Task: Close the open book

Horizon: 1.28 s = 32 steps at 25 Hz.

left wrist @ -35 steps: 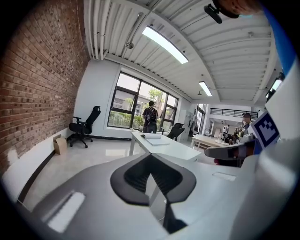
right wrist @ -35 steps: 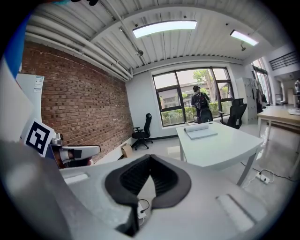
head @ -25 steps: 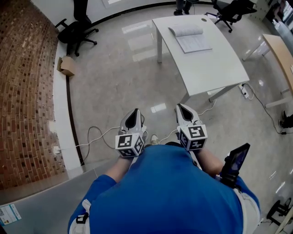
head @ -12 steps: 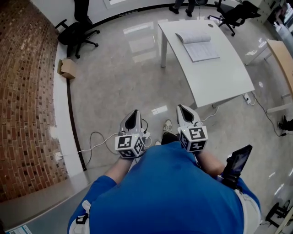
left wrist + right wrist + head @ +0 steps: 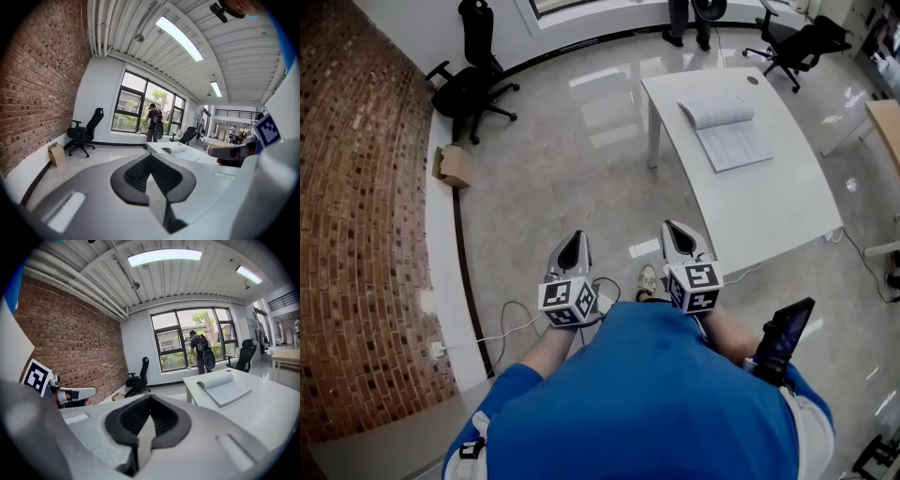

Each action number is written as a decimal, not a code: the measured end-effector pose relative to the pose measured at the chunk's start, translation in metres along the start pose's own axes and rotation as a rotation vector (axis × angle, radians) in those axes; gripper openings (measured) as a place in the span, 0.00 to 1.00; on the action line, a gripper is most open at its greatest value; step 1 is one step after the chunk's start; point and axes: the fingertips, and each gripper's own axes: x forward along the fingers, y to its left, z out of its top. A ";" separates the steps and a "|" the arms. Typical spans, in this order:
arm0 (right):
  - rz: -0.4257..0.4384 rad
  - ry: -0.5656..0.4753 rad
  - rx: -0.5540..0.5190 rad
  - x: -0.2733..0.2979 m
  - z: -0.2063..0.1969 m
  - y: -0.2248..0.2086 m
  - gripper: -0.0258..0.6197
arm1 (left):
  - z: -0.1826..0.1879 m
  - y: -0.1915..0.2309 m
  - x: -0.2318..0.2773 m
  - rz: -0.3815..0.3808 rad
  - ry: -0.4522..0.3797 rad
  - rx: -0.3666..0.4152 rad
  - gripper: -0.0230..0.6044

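One white table [image 5: 769, 206] stood well ahead of the person across the glossy floor [image 5: 572, 169], with a black office chair [image 5: 473, 89] off by the brick wall [image 5: 356, 187]. The open book [image 5: 727, 131] lay toward the table's far end, pages spread and facing up, well apart from both tools. A cardboard box [image 5: 455, 167] sat on the floor against the wall; what it held could not be made out. The left tool [image 5: 573, 239] and right tool [image 5: 673, 230] were carried side by side, each with its jaws pressed together on nothing. Closing the book well would likely mean coming right up to the table first, then slipping one tip under a cover's free edge and swinging it over the spine while the other tool steadied the opposite half.
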 end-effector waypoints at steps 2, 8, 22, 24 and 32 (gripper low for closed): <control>0.005 -0.017 0.005 0.025 0.019 -0.015 0.04 | 0.016 0.006 0.031 0.006 -0.003 0.010 0.05; -0.013 -0.021 0.038 0.078 0.037 -0.069 0.04 | 0.044 0.003 0.117 -0.013 -0.006 0.045 0.05; -0.205 -0.048 0.136 0.108 0.064 -0.166 0.04 | 0.073 -0.053 0.259 -0.226 0.071 0.118 0.05; -0.247 -0.049 0.146 0.111 0.064 -0.178 0.04 | 0.074 -0.061 0.279 -0.271 0.082 0.126 0.05; -0.463 -0.028 0.197 0.131 0.058 -0.215 0.04 | 0.064 -0.081 0.357 -0.491 0.148 0.140 0.05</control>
